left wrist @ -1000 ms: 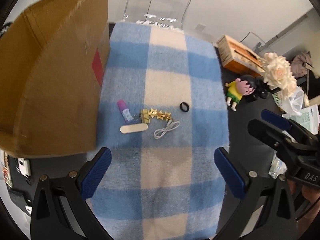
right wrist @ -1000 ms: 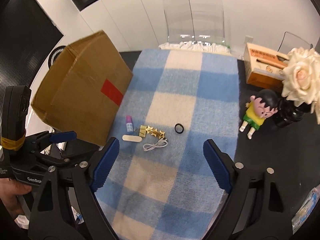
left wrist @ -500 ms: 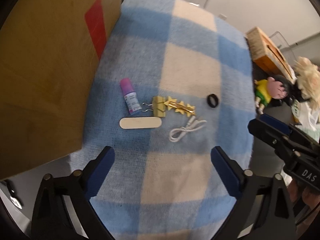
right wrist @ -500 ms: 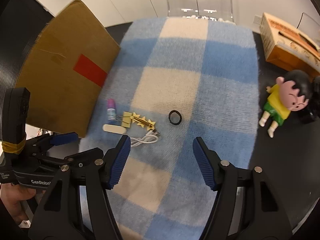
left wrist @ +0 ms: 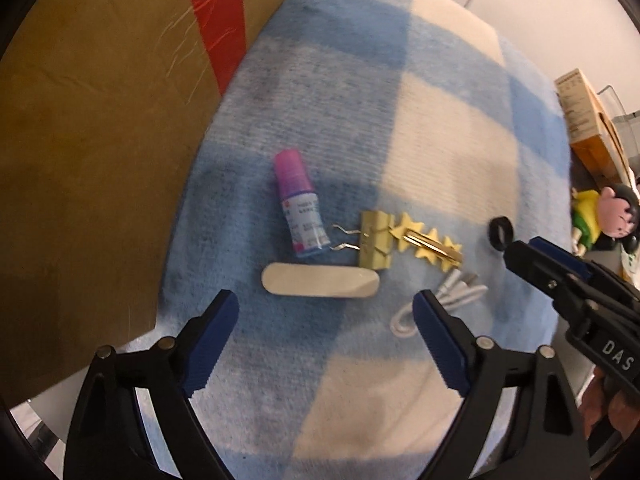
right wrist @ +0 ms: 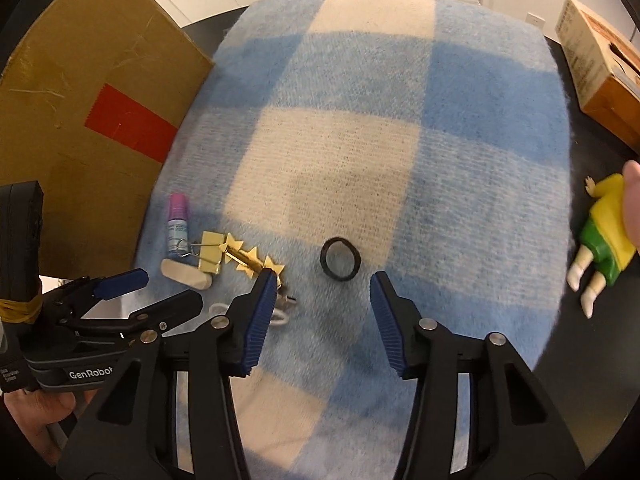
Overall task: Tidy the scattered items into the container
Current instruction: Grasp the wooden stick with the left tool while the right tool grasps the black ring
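On a blue and cream checked blanket [left wrist: 440, 128] [right wrist: 360, 80] lie a small bottle with a purple cap [left wrist: 301, 204] [right wrist: 177, 220], a pale flat stick [left wrist: 320, 280] [right wrist: 185, 274], a gold binder clip [left wrist: 374, 240] [right wrist: 210, 254], a gold star hair clip [left wrist: 430, 242] [right wrist: 252, 258], a white cable [left wrist: 448, 296] and a black ring [left wrist: 500, 233] [right wrist: 340, 258]. My left gripper [left wrist: 326, 314] is open, low over the blanket just short of the flat stick. My right gripper [right wrist: 322, 286] is open, just short of the black ring. The cardboard box [left wrist: 100, 120] [right wrist: 80, 100] with red tape stands at the left.
A cartoon doll in a yellow shirt [left wrist: 596, 216] [right wrist: 604, 232] lies on the dark table right of the blanket. An orange and tan carton [left wrist: 592, 128] [right wrist: 600, 60] stands behind it. A hand [right wrist: 36, 404] holds the left gripper's body.
Both grippers have come down and forward toward the items, which now look much larger. The right gripper's fingers have narrowed around the line to the black ring.
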### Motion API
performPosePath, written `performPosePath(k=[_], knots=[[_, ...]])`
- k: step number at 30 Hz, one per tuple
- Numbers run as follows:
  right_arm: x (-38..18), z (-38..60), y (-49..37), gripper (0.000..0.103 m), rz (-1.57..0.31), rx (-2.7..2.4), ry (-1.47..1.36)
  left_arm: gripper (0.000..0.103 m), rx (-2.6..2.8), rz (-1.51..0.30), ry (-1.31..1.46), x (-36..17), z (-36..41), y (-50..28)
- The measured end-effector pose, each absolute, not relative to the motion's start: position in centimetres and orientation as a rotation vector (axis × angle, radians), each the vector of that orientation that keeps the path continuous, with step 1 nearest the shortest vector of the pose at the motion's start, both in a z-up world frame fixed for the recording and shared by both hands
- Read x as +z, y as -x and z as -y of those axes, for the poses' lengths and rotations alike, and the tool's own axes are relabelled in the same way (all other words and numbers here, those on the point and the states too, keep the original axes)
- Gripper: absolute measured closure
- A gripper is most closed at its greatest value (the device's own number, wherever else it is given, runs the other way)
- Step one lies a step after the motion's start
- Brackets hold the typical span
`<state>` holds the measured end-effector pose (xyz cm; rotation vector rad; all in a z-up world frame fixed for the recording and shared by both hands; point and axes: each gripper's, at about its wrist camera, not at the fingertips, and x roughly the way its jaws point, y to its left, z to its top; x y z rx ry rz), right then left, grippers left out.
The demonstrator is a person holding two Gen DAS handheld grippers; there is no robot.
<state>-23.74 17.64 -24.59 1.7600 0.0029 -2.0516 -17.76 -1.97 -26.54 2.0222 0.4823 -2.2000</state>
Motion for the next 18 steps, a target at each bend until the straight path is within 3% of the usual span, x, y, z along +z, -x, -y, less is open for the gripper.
performPosePath(k=[9,18], knots=[[-26.4,-16.4,24.9,0.054,-0.053,-2.026,-1.766,0.017,-2.165,-0.424,-2.036,-27.8,2.2,17.7],[-27.3,-15.3,25.3,0.068,-0.136,-2.021,-1.780,0.020,-2.156,-0.352,-1.992,-27.9,1.9,17.6]])
